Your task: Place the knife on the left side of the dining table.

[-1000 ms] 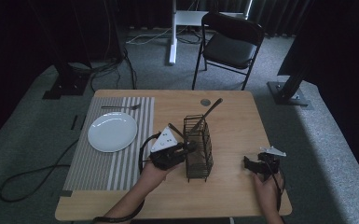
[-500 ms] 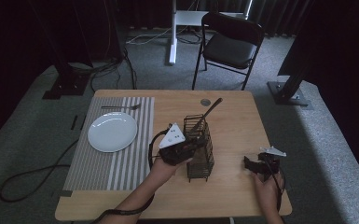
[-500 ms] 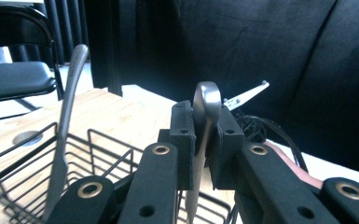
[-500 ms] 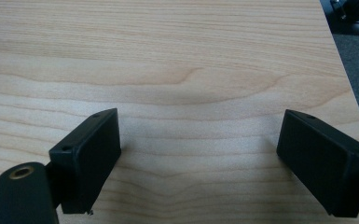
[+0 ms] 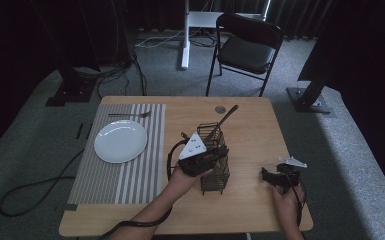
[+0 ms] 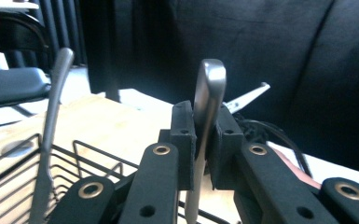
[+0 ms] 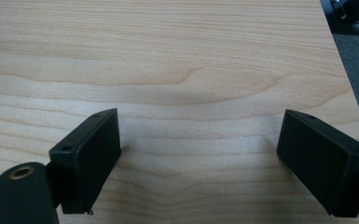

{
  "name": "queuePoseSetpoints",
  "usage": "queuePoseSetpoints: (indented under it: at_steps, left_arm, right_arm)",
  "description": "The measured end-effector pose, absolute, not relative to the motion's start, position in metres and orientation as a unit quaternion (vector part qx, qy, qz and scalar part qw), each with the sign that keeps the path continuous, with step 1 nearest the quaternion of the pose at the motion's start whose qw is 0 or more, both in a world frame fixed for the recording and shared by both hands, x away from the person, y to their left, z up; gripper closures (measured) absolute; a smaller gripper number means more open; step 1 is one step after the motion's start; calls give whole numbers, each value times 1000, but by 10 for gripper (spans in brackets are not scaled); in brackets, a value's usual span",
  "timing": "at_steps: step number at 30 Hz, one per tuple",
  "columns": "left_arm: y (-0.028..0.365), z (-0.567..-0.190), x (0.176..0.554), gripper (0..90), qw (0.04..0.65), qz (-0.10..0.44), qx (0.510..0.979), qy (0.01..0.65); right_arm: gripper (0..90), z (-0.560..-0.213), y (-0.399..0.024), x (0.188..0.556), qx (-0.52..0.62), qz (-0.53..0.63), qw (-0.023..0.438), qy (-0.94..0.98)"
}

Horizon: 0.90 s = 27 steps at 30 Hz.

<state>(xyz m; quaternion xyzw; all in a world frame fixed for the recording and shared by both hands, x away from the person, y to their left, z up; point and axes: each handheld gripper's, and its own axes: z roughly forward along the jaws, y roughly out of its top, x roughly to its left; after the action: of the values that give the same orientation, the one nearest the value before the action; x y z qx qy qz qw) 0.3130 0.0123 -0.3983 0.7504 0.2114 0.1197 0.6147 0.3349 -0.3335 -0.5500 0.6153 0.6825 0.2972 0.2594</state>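
Note:
My left gripper (image 5: 216,154) hangs over the black wire cutlery basket (image 5: 215,176) in the middle of the table. In the left gripper view it (image 6: 204,140) is shut on the upright handle of a metal utensil (image 6: 209,93); the utensil's lower end is hidden behind the jaws. Another metal utensil (image 6: 55,102) leans in the basket (image 6: 88,151) and sticks out toward the far right (image 5: 226,117). My right gripper (image 5: 275,176) rests near the table's right front corner. It (image 7: 200,158) stands open over bare wood, nothing between its jaws.
A white plate (image 5: 120,141) lies on a striped placemat (image 5: 125,175) at the left, with a fork (image 5: 130,115) beyond it. A small round disc (image 5: 220,109) sits near the far edge. A black chair (image 5: 245,47) stands behind the table (image 5: 260,125).
My left gripper has moved right, from beside the basket to over it, carrying the utensil. The right gripper has stayed where it was.

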Motion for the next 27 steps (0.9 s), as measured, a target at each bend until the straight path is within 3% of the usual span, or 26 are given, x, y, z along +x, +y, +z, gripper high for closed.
queuePoseSetpoints:
  at_steps: [27]
  left_arm:
    - [14,-389,312,837,612,122,754,207]
  right_arm:
    - [128,-550,-333,335,615,297,259,683]
